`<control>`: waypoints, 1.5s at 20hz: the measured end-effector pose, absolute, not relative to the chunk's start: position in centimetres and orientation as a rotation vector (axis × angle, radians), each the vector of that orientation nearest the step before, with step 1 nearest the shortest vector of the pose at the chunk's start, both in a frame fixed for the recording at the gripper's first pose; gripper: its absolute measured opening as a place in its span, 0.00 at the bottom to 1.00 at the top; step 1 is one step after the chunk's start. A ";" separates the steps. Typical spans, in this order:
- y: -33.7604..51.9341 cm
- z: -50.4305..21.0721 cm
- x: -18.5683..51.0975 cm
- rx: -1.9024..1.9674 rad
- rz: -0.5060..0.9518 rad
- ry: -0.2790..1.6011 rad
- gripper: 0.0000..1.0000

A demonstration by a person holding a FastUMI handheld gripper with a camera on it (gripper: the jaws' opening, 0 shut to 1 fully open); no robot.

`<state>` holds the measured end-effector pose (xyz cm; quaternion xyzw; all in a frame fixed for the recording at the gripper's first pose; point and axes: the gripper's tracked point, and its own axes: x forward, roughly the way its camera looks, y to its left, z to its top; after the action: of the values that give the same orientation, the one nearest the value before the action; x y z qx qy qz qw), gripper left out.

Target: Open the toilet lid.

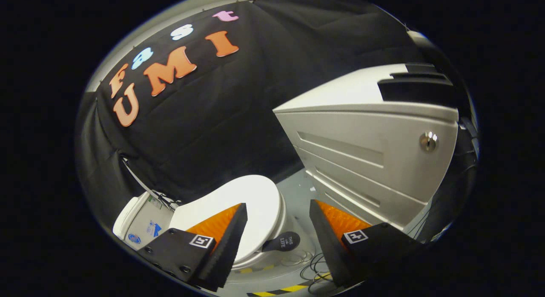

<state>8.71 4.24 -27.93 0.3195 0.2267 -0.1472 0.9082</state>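
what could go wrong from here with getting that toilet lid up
The open tool is tilted and off the closed toilet lid, so it may miss the dark lift tab at its front edge. Loose cables lie on the floor near the tab and could snag. The grey cabinet stands close beside the toilet.

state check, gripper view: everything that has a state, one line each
toilet lid: down, closed over the seat, not yet lifted
lift tab: sticks out from the lid's front edge, untouched
gripper: fingers open, apart, holding nothing; the lid and tab lie just ahead between them
cabinet: closed, lock in its panel
cables: loose on the floor by the toilet
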 end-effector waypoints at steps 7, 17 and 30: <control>7.1 -32.1 8.3 0.859 -0.384 0.563 0.88; 7.1 -36.5 9.2 1.048 -0.443 0.569 0.46; 6.9 -33.3 9.3 1.059 -0.367 0.463 0.09</control>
<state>9.34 6.87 -33.28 0.4977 0.2176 -0.1725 0.8217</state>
